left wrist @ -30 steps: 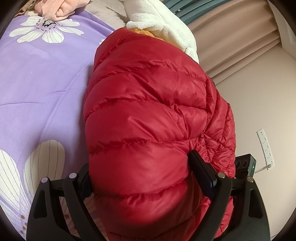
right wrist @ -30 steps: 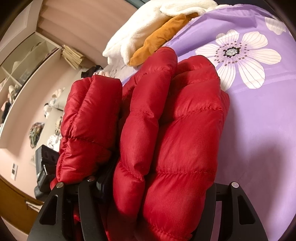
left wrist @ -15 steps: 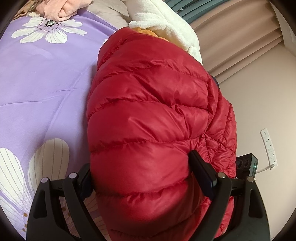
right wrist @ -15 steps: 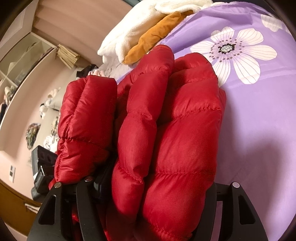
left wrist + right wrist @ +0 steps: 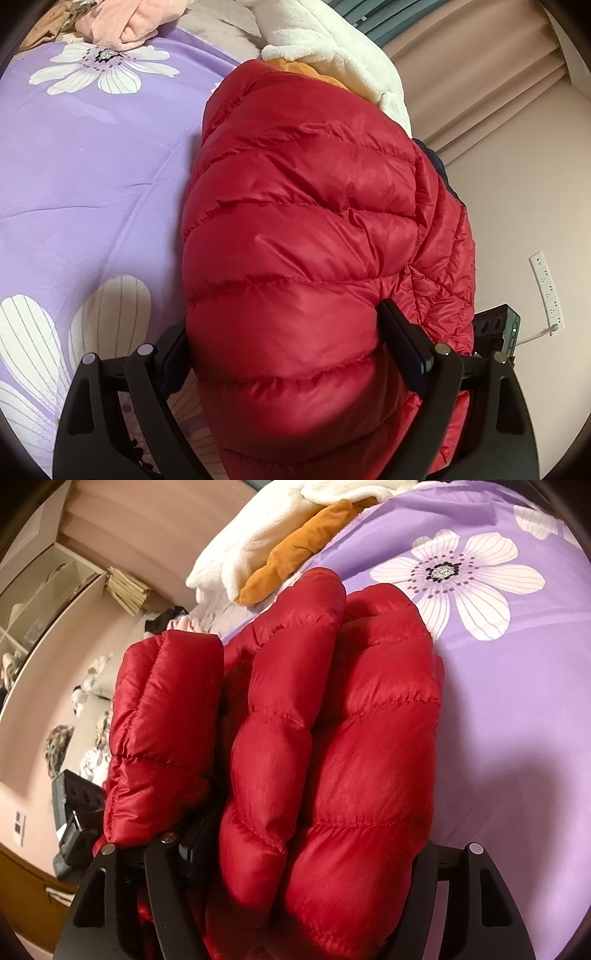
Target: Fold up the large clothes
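A red puffer jacket (image 5: 303, 206) lies bunched in thick folds on the purple flowered bedspread (image 5: 92, 177), near its edge. My left gripper (image 5: 284, 321) stands wide around one fat fold, and both pads dig into the padding. In the right wrist view the same jacket (image 5: 369, 738) fills the right gripper (image 5: 314, 834). Its jaws are opening while two puffy folds still bulge between them and touch both fingers. A loose sleeve end (image 5: 162, 716) hangs outside the left finger. The right finger's pad is hidden behind the fabric.
A white fleece (image 5: 332, 40) and an orange garment (image 5: 295, 557) are piled at the bed's far end, with a pink cloth (image 5: 122, 18) beside them. Off the bed's edge sit a black device (image 5: 498, 325), a wall power strip (image 5: 546, 288), curtains and shelves (image 5: 37, 602).
The right gripper's fingers have spread a little around the folds. The jacket and the left gripper stay as they were.
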Action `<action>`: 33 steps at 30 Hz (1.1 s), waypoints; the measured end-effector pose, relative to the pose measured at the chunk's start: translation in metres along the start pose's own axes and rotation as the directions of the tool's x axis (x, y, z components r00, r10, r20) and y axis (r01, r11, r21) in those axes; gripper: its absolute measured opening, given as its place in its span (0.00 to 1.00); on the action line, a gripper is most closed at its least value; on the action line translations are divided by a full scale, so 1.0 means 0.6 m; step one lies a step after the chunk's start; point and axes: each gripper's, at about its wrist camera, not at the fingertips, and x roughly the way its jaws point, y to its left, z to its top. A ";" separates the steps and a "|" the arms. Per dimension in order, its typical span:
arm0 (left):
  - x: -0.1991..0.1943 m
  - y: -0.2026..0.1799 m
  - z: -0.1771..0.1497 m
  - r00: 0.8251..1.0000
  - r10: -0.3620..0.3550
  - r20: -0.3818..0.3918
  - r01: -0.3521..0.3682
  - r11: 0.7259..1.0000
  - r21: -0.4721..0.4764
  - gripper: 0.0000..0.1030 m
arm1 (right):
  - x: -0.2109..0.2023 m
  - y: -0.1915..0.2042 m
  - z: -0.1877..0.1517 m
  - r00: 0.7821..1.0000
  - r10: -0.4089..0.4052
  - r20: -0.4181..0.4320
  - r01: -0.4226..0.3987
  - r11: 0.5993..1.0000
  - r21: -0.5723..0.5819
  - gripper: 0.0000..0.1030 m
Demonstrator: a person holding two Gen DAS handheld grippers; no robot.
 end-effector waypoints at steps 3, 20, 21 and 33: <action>-0.003 -0.003 -0.002 1.000 0.018 0.004 -0.018 1.000 0.011 0.88 | -0.001 -0.001 -0.001 1.000 -0.008 -0.002 0.008 1.000 0.000 0.69; -0.012 -0.018 -0.011 0.995 0.101 0.025 -0.102 0.993 0.058 0.89 | -0.016 -0.011 -0.001 0.999 -0.039 0.005 0.039 0.999 0.001 0.72; -0.012 -0.018 -0.010 0.994 0.103 0.025 -0.104 0.993 0.058 0.89 | -0.017 -0.011 -0.001 0.999 -0.040 0.006 0.040 0.999 -0.001 0.72; -0.016 -0.029 -0.011 0.990 0.138 0.030 -0.140 0.987 0.078 0.89 | -0.034 -0.011 -0.005 0.997 -0.072 0.020 0.073 0.997 -0.016 0.72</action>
